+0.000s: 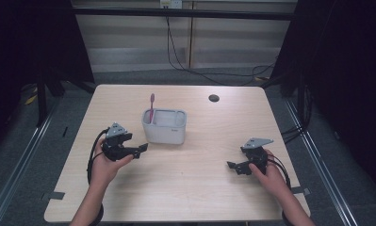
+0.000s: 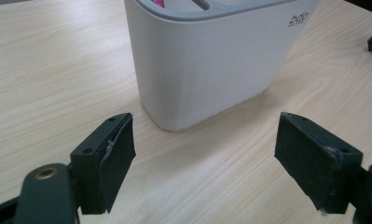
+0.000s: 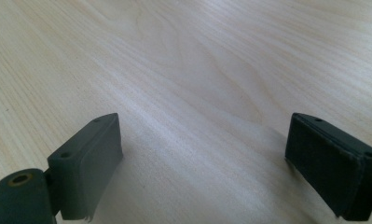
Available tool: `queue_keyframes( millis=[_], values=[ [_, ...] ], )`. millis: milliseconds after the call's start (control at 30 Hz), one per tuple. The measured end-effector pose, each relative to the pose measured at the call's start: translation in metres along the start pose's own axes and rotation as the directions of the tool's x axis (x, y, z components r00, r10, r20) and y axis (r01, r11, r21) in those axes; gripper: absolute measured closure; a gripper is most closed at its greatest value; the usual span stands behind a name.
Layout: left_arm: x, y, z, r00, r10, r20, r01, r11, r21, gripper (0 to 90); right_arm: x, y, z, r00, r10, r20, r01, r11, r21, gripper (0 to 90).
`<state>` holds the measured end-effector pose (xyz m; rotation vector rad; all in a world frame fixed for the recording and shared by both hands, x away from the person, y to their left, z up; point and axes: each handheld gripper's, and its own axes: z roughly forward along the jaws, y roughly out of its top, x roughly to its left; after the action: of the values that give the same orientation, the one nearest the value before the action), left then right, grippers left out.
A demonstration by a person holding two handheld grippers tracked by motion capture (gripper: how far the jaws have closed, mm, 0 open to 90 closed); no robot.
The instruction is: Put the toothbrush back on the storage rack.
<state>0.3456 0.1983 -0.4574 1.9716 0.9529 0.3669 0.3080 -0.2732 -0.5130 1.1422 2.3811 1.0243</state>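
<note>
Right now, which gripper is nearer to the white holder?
The left gripper; the holder stands just ahead of it, while the right gripper is farther off.

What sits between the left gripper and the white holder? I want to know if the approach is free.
Nothing: in the left gripper view, bare table separates the open left gripper from the white holder. The high view agrees.

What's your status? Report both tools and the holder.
Left tool open, jaws wide, just short of white holder. Right tool open over bare table. Pink toothbrush upright in holder. Nothing in the way.
</note>
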Motion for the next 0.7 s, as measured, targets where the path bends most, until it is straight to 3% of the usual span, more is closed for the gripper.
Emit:
queue_keyframes(
  millis=[700],
  values=[
    [0.009, -0.020, 0.003, 1.0000, 0.003, 0.005, -0.003, 0.9995, 0.031, 19.1, 0.000, 0.000, 0.000, 1.0000, 0.000, 0.000, 0.000, 1.0000, 0.000, 10.1]
  ],
)
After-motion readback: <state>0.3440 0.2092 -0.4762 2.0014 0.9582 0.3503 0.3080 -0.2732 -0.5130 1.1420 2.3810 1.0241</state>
